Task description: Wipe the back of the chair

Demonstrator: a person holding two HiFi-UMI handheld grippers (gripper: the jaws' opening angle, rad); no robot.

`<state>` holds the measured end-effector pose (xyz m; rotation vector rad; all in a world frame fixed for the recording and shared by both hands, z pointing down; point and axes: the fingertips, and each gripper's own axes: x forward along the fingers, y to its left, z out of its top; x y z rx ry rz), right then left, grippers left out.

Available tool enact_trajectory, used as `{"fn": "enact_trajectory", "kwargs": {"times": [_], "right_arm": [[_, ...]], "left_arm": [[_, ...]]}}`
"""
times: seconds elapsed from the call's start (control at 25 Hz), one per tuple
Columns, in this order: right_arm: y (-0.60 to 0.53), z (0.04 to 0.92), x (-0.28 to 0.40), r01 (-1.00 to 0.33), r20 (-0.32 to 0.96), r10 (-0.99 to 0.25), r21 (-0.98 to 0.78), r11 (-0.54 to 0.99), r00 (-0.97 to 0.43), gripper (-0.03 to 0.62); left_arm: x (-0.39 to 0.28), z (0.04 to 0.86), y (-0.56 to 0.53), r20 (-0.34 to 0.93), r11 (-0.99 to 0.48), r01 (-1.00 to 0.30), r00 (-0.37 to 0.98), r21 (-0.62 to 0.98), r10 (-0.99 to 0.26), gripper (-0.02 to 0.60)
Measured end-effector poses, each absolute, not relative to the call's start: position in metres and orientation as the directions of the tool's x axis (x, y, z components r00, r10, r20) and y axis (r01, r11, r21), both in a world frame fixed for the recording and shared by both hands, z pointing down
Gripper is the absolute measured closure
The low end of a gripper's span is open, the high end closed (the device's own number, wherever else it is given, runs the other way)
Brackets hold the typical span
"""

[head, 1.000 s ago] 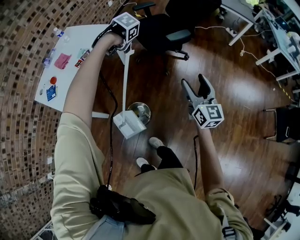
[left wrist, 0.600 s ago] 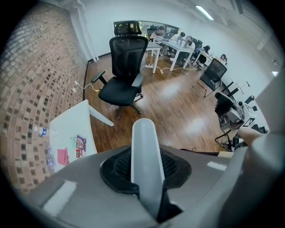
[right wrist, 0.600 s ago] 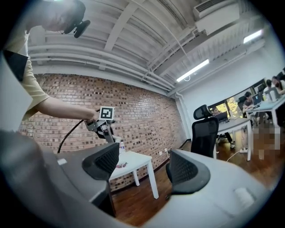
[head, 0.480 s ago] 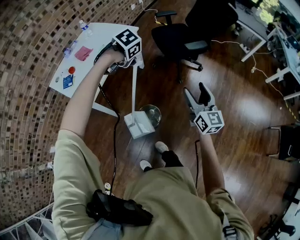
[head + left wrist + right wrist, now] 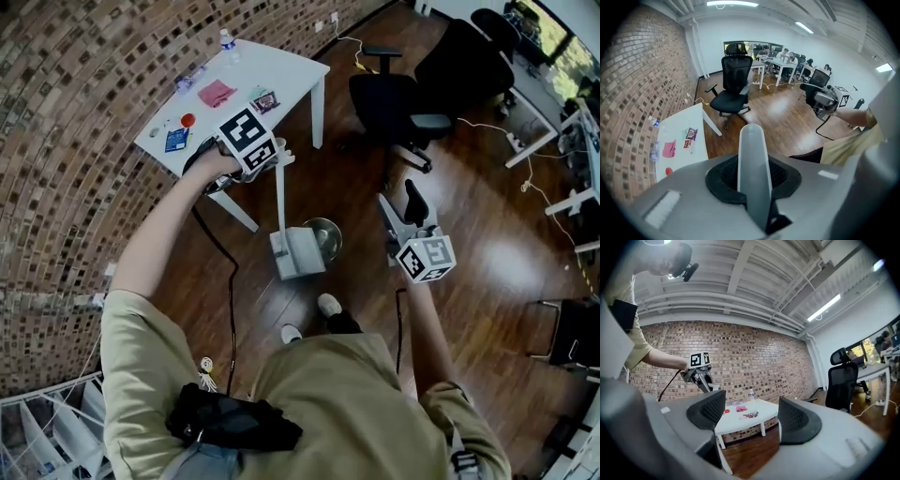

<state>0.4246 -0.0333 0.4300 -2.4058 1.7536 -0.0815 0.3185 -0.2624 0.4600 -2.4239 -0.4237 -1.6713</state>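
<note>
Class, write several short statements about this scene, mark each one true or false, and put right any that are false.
1. The left gripper is shut on a long white handle. True.
2. The right gripper holds the pink cloth. False: its jaws stand apart and empty, and the cloth lies on the white table.
3. The black office chair lies tipped over. False: it stands upright on the wooden floor.
4. A water bottle stands on the white table. True.

White rectangular worktop (image 5: 281, 67) on the dark wooden floor (image 5: 487, 234), ahead on my left.
On it: upright clear plastic bottle (image 5: 226, 39), pink cloth (image 5: 217, 93), small red round object (image 5: 187, 120), blue packet (image 5: 174, 140); a black office chair (image 5: 386, 96) stands on the floor beside it.
</note>
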Motion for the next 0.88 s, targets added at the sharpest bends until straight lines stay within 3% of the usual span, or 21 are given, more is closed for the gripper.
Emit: {"fn": "enact_trajectory", "kwargs": {"times": [0.36, 0.88], "right_arm": [[-0.073, 0.4, 0.376, -0.955, -0.107, -0.972, -0.235, -0.18, 0.21, 0.252], [-0.132, 0.396, 0.299, -0.967, -0.12, -0.993, -0.254, 0.011, 0.02, 0.252]], "left_arm": [[0.227, 0.447, -0.278, 0.894, -0.962, 0.272, 0.428, 0.01, 0.131, 0.517], [0.13, 0.397, -0.28, 0.846, -0.98, 0.172, 0.534, -0.098, 0.009, 0.517]]}}
